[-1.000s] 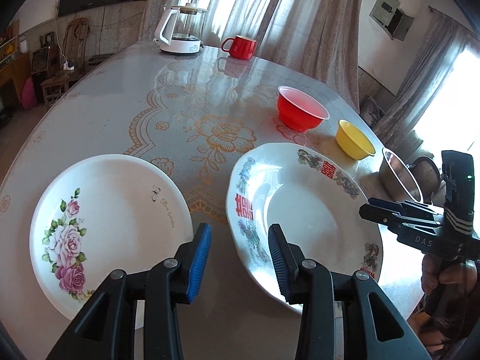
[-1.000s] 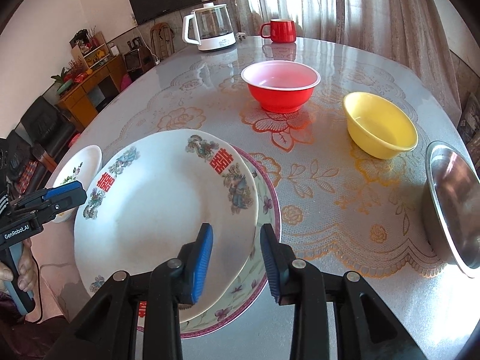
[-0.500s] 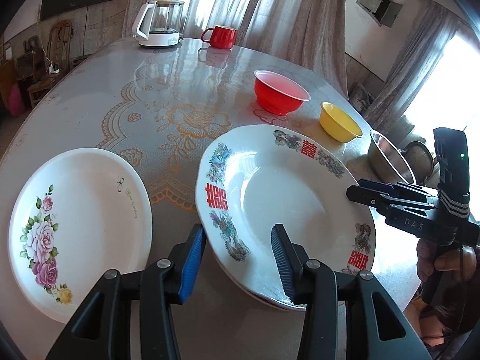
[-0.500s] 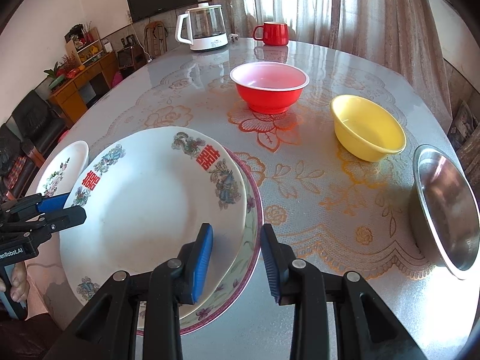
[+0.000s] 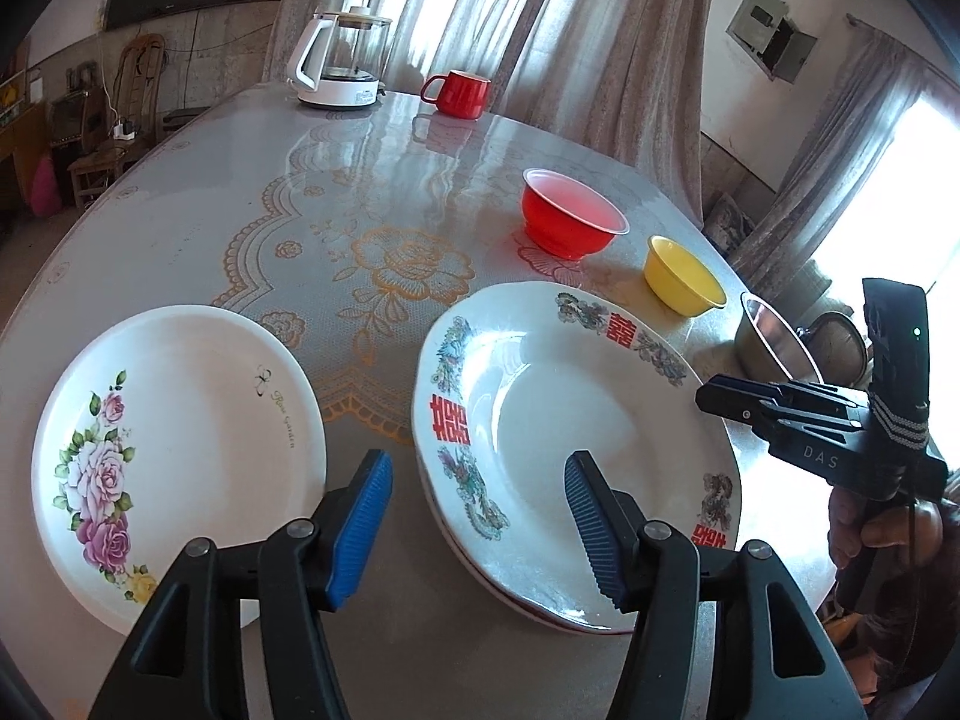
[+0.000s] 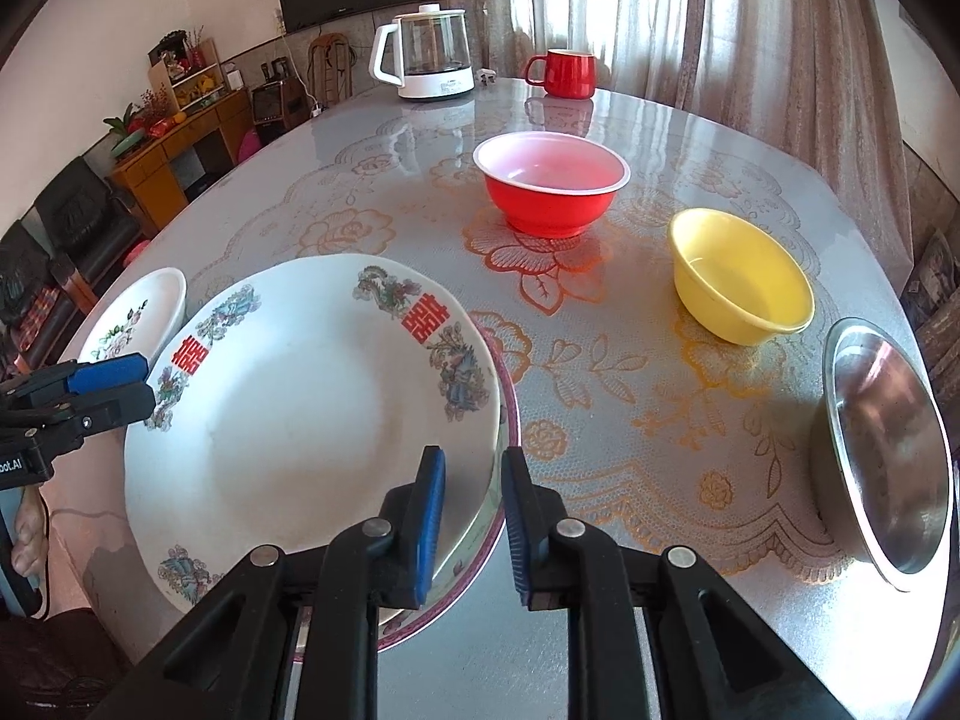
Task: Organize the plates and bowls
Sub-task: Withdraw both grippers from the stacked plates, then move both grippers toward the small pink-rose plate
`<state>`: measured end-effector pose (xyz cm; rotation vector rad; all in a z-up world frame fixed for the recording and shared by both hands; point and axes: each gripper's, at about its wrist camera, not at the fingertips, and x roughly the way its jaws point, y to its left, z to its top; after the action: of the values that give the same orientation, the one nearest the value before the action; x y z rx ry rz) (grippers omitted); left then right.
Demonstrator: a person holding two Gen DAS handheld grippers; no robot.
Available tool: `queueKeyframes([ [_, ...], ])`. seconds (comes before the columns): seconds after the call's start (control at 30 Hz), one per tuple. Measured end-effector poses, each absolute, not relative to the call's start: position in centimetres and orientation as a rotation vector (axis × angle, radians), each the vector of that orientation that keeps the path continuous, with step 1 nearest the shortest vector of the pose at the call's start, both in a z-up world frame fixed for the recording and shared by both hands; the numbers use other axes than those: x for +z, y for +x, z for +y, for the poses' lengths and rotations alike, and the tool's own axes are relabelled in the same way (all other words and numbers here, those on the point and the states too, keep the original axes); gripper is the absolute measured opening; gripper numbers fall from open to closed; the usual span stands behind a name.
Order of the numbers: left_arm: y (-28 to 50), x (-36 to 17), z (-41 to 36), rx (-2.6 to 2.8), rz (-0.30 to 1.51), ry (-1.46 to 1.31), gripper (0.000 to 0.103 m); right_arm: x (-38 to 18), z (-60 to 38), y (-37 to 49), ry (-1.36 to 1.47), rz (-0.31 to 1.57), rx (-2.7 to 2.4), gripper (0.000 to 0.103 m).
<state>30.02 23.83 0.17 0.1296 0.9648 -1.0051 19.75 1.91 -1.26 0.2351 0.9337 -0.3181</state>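
A white plate with red characters [image 5: 558, 420] lies on a purple-rimmed plate [image 6: 509, 408], slightly off-centre to the left. My left gripper [image 5: 477, 531] straddles the top plate's left rim. Its jaws are opening and the pads stand clear of the rim. My right gripper [image 6: 474, 516] straddles the right rims of both plates. Its jaws are closing, and I see no pad pressing. A rose-patterned plate [image 5: 174, 450] lies to the left. Beyond the stack are a red bowl [image 6: 552, 192], a yellow bowl [image 6: 744, 282] and a steel bowl [image 6: 888, 450].
A glass kettle [image 6: 429, 54] and a red mug [image 6: 564, 75] stand at the far edge of the round table [image 5: 240, 210]. A person's hand holds each gripper at the near edge. A sofa and a wooden cabinet are off to the left.
The left gripper's jaws have spread wider around the top plate's left rim. The right gripper's jaws have narrowed around the right rims. The plates and bowls stay where they were.
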Motion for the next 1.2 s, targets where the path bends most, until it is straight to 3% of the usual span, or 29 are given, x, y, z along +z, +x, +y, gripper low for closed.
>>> queueKeyframes([
  [0.3,28.8,0.3,23.1,-1.014,0.952,0.147,0.062,-1.5,1.4,21.1,0.237,0.942,-0.291,0.021],
  [0.67,28.3,0.3,22.9,-1.013,0.947,0.144,0.067,-1.5,1.7,20.8,0.178,0.970,-0.295,0.012],
  [1.2,28.6,0.4,25.0,-0.957,0.949,0.084,0.068,-0.8,2.0,20.3,0.151,0.981,-0.295,0.012],
])
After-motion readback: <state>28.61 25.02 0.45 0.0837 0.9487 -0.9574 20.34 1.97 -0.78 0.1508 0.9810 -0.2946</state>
